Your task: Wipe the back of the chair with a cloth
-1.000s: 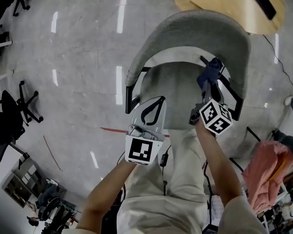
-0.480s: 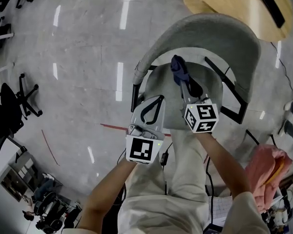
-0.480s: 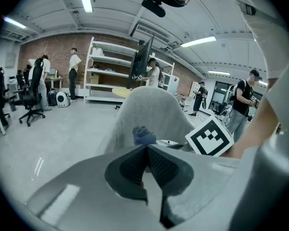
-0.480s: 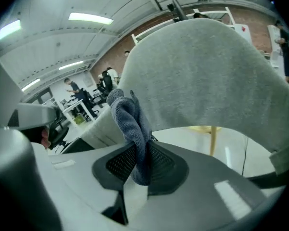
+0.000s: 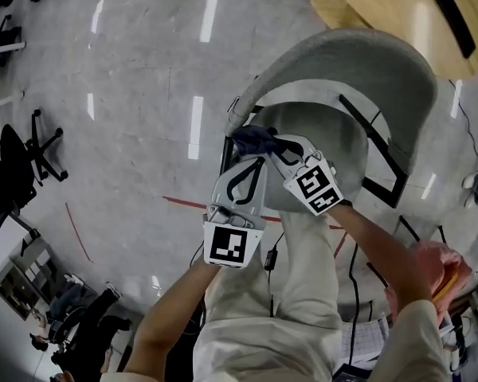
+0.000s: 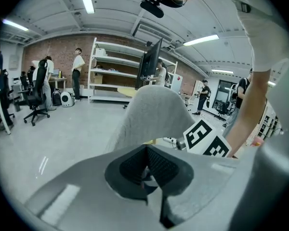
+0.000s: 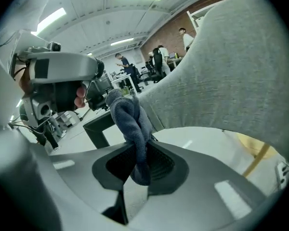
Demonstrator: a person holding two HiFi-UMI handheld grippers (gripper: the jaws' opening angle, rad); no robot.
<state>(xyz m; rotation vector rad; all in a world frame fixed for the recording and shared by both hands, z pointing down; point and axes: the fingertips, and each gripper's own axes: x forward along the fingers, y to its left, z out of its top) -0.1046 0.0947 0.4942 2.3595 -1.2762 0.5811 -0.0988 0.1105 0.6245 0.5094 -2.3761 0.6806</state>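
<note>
Polished grey concrete floor (image 5: 127, 94) streaked with strip-light glare, and a round wooden table (image 5: 382, 6) just past the grey chair (image 5: 358, 54). The cloth (image 7: 132, 124), dark blue, fleecy and bunched, stands lengthwise out of the right gripper (image 7: 139, 163). Its 2 jaws pinch the cloth by the left end of the chair's curved back. The left gripper (image 6: 146, 160) hangs beside it, jaws pressed together on nothing.

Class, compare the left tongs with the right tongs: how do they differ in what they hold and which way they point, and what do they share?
The right tongs are shut on a dark blue cloth; the left tongs are shut on nothing. The right tongs slant across towards the left end of the grey chair back; the left tongs point straight ahead. Both are shut and held close to the chair.
</note>
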